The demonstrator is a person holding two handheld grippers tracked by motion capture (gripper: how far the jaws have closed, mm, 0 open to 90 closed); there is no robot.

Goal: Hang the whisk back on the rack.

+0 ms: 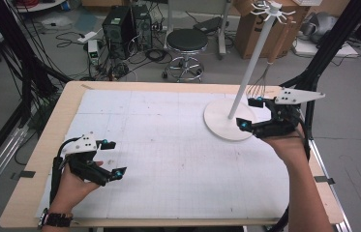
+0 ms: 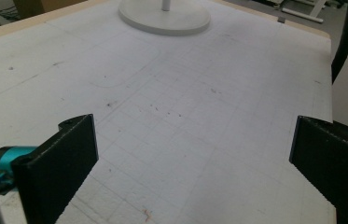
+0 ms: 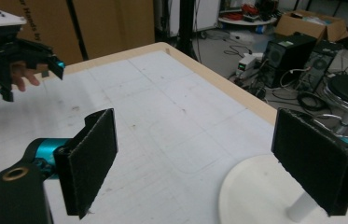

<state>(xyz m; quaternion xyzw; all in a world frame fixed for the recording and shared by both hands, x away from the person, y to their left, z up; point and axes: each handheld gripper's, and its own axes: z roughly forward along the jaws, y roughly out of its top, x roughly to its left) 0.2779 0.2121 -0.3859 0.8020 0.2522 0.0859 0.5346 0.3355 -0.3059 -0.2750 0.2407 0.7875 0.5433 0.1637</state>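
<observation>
A white stand rests its round base (image 1: pixel 221 123) at the table's back right, and its thin pole (image 1: pixel 250 63) rises to a ring of hooks. A wire whisk with a wooden handle (image 1: pixel 265 79) hangs from one hook. My right gripper (image 1: pixel 246 112) hovers at the base's right edge, jaws wide apart with nothing between them. In the right gripper view the right gripper (image 3: pixel 195 158) frames bare mat, with the base (image 3: pixel 251 186) under its right jaw. My left gripper (image 1: pixel 117 157) sits open and empty near the front left; in its own view the left gripper (image 2: pixel 195 158) looks across the mat.
A white gridded mat (image 1: pixel 168 145) covers the wooden tabletop. Beyond the far edge stand a black stool (image 1: pixel 187 41), computer towers (image 1: pixel 125 24), cardboard boxes (image 1: pixel 255 29) and floor cables. Black frame struts (image 1: pixel 333 43) rise at the right.
</observation>
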